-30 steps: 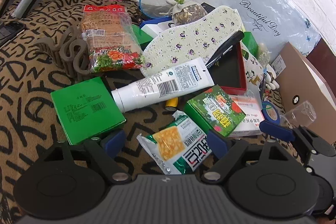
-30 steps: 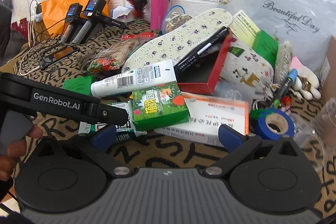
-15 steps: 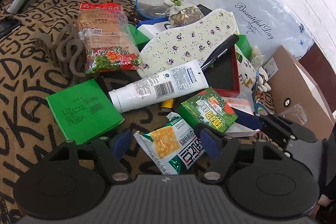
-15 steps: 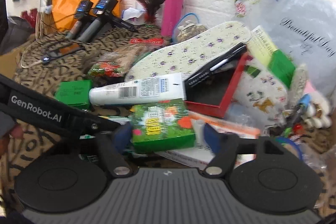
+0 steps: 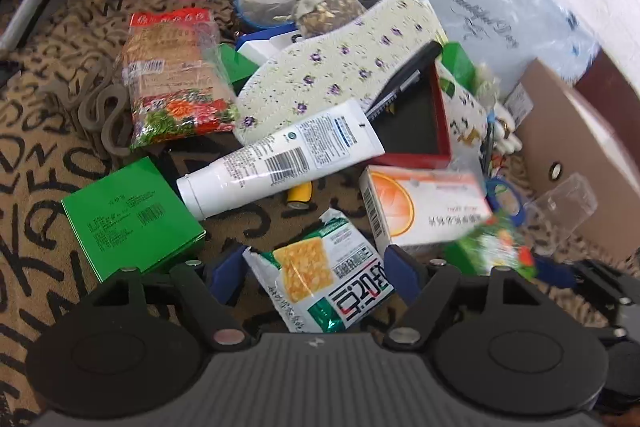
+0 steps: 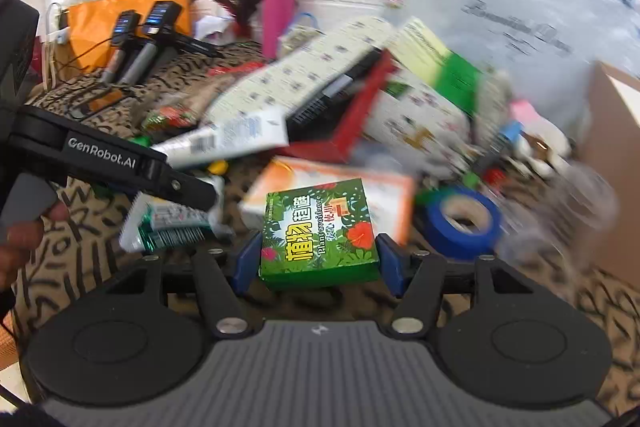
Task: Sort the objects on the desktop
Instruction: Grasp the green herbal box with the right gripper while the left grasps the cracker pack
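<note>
Right gripper (image 6: pixel 318 263) is clamped on the green floral box (image 6: pixel 320 233), its blue pads pressed to both side faces after closing in from wide; left gripper (image 5: pixel 316 275) stands parted astride the cracker packet (image 5: pixel 324 279), pads clear of it. Judged step: first pick made, box apparently lifted off the orange medicine box (image 6: pixel 280 183) at twelve o'clock; next comes carrying it clear to wherever it is sorted. Box: flat, rigid, glossy card, level, with blue tape roll (image 6: pixel 464 223) at two o'clock.
</note>
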